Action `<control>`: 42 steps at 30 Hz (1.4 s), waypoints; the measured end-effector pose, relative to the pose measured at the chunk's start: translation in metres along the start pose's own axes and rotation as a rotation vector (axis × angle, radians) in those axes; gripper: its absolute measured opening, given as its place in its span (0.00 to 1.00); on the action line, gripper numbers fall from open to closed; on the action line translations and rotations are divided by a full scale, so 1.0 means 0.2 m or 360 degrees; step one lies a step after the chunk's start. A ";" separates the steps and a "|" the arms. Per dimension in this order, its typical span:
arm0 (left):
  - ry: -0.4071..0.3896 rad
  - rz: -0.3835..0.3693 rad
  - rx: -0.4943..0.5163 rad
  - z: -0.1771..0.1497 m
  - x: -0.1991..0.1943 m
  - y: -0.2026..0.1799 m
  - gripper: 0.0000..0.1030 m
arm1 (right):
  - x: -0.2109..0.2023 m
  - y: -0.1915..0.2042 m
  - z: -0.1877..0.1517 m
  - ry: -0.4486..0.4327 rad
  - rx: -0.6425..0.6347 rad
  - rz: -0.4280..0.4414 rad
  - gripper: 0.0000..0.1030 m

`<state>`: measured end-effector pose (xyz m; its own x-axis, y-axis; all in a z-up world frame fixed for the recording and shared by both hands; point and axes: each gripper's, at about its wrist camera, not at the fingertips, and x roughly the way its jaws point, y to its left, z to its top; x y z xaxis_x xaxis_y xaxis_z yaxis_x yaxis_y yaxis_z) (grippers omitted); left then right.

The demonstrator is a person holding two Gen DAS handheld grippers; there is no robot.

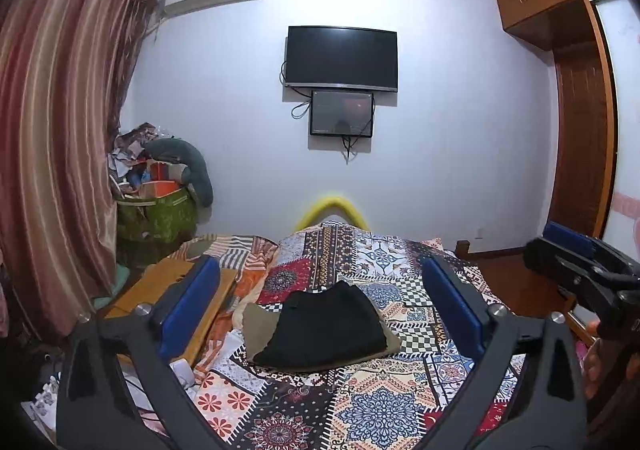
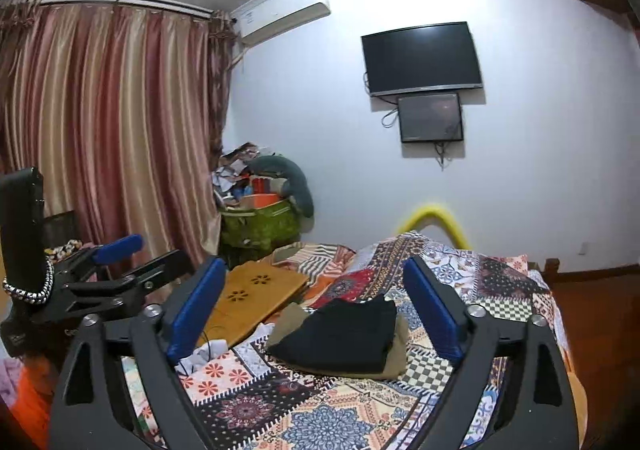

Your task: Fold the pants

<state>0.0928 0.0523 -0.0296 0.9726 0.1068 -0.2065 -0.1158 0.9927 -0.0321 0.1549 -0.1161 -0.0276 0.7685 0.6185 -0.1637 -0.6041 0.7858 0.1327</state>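
Folded black pants (image 1: 326, 324) lie on the patchwork bedspread (image 1: 372, 402), stacked on a folded olive-tan garment (image 1: 256, 320) whose edges show beneath. Left gripper (image 1: 320, 306) hangs above the bed, jaws spread wide, nothing between the blue pads (image 1: 188, 306); the pile sits beyond them, untouched. Right gripper (image 2: 316, 310) is likewise wide open and empty, beside the left. A wooden lap tray (image 2: 250, 300) rests on the bed left of the pile. On the far wall: a dark television (image 1: 342, 58).
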 end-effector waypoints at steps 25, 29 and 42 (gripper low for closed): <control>0.0012 -0.0025 0.0008 -0.05 -0.04 -0.01 0.99 | -0.02 -0.04 -0.04 0.0070 0.0047 -0.0055 1.00; 0.0012 -0.0033 0.0012 -0.05 -0.04 0.00 0.99 | -0.02 -0.04 -0.05 0.0075 0.0047 -0.0064 1.00; 0.0012 -0.0056 0.0013 -0.05 -0.03 0.00 0.99 | -0.04 -0.04 -0.03 0.0073 0.0041 -0.0079 1.00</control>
<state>0.0844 0.0500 -0.0388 0.9745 0.0714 -0.2128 -0.0799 0.9963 -0.0318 0.1520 -0.1268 -0.0333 0.7865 0.5788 -0.2155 -0.5595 0.8155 0.1483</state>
